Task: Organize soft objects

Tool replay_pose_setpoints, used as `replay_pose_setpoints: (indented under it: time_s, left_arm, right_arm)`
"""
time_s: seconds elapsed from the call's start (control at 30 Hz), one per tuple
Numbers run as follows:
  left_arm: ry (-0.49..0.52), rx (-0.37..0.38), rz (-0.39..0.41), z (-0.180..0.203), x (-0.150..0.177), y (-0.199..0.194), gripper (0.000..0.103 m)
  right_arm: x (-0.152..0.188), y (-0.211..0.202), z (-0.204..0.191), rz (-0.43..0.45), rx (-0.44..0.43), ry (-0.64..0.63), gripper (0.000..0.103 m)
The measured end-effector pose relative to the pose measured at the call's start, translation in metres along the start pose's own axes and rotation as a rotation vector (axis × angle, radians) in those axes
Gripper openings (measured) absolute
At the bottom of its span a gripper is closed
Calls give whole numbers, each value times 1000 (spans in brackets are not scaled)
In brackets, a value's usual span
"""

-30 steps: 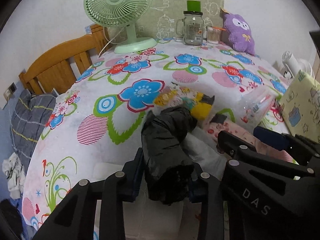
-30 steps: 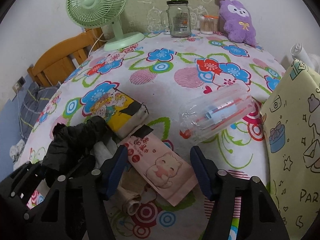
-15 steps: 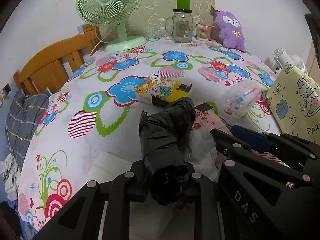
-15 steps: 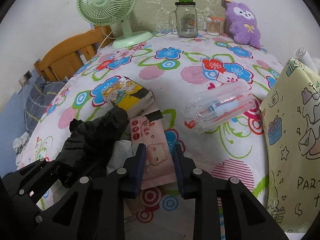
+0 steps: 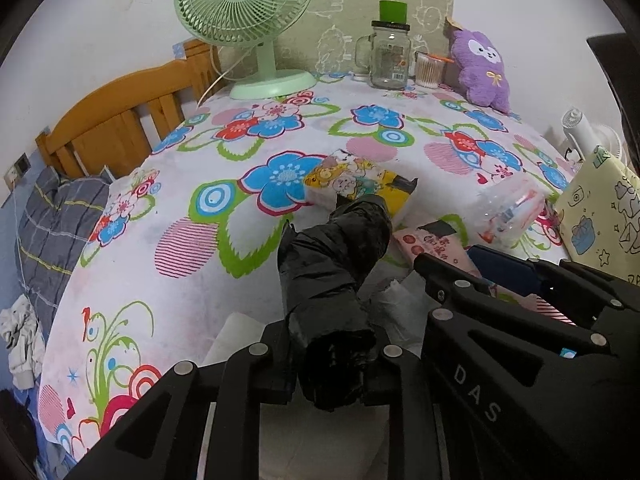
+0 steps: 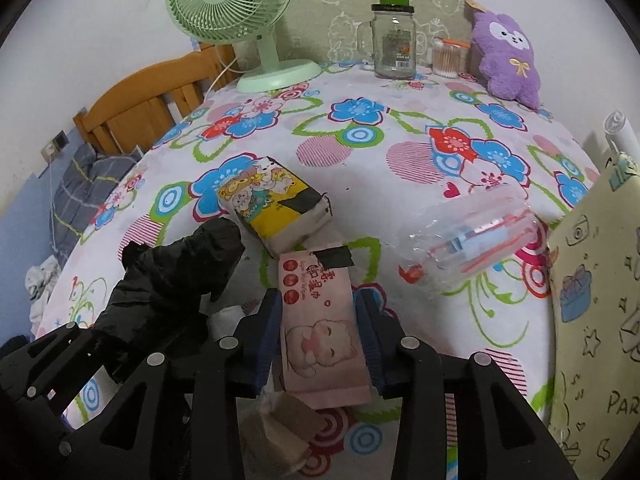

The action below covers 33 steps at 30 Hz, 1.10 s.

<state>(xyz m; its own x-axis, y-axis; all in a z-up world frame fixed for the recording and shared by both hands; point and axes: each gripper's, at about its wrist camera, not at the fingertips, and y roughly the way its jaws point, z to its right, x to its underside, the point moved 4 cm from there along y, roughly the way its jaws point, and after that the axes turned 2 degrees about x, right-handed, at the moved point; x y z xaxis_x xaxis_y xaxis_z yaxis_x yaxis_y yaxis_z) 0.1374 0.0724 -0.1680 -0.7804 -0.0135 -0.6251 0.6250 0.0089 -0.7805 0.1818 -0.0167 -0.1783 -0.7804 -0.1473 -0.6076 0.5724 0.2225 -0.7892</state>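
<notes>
Readable text: "DAS" in white letters on the black body of the right gripper, seen from the left wrist view. "PAR", cut off at the frame edge, on the pale yellow cartoon-print bag at right. Pink tissue pack carries red Chinese characters plus a small Latin line, too small to read. Label on the glass jar at far side is illegible.
</notes>
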Motion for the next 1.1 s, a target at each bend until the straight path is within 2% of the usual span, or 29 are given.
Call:
replay_pose_setpoints:
  time_s: [0.5,1.1]
  left_arm:
    - [5,17,16,4,1,-7,20]
    - [17,59,114,26,-17,-50,20]
  right_arm:
    - [2,-4,1,10,20,8,37]
    - [-9,-62,12,115,46,35,38]
